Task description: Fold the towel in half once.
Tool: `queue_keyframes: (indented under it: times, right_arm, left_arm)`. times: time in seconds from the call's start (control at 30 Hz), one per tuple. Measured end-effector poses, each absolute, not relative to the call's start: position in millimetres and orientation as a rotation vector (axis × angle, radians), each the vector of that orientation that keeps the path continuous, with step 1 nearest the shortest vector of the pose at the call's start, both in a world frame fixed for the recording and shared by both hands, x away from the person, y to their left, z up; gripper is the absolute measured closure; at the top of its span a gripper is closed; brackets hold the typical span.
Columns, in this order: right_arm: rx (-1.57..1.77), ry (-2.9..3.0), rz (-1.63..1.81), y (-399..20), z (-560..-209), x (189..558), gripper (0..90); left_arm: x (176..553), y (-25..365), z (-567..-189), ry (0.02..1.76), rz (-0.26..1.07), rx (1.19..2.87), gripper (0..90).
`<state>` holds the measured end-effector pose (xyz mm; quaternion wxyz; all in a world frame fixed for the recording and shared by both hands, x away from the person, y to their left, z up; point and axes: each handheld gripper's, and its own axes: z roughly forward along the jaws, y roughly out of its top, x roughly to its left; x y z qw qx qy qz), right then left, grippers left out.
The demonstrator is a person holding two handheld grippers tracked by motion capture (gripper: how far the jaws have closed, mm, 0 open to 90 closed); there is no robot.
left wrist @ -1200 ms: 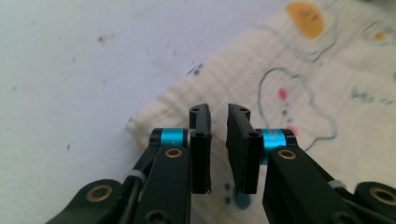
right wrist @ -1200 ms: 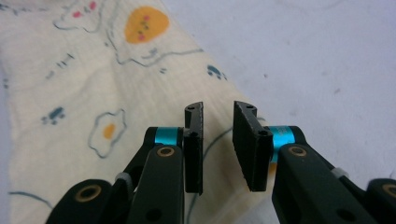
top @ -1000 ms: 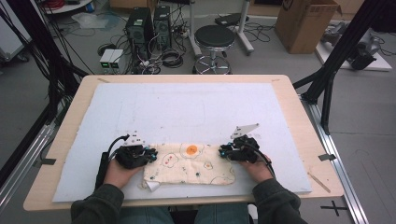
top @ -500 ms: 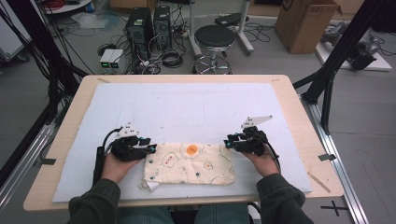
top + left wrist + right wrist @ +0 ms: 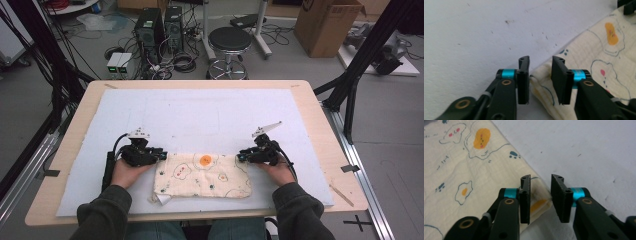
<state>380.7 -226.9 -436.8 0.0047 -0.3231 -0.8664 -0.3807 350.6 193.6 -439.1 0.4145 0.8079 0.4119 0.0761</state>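
A cream cloth (image 5: 202,175) printed with fried eggs and paw marks lies flat on the white mat, near the front edge. My left gripper (image 5: 162,155) sits at the cloth's far left corner. In the left gripper view the jaws (image 5: 540,60) stand apart with that corner of the cloth (image 5: 599,65) lying between them, unpinched; they have just been closing. My right gripper (image 5: 240,156) is at the far right corner. Its jaws (image 5: 541,178) also stand apart over the edge of the cloth (image 5: 461,165) and have just been closing.
The white mat (image 5: 210,115) covers most of the wooden table (image 5: 340,165). The cloth's near left corner (image 5: 162,199) is turned over. Beyond the table stand a stool (image 5: 229,40), computer cases (image 5: 157,25) and a cardboard box (image 5: 325,22).
Both grippers have shifted a little away from the person, toward the cloth's far corners. The cloth has stayed in place.
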Motion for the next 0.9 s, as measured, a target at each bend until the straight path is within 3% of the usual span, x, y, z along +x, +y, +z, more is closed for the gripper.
queue_keyframes:
  times: [0.07,0.17,0.47,0.9]
  right_arm:
    - [-0.993,-2.737,-1.18,-225,-437,380,82.7]
    - [-0.963,-2.763,-1.171,-224,-436,379,85.3]
    - [-1.016,-2.827,-1.265,-224,-417,382,85.7]
    - [-1.144,-2.819,-1.248,-217,-429,415,85.6]
  left_arm:
    - [350,193,-439,1.015,0.202,2.067,81.8]
    - [348,194,-436,1.022,0.247,2.052,84.9]
    - [349,199,-433,1.049,0.307,1.964,85.3]
    - [379,195,-431,1.108,0.372,1.976,85.2]
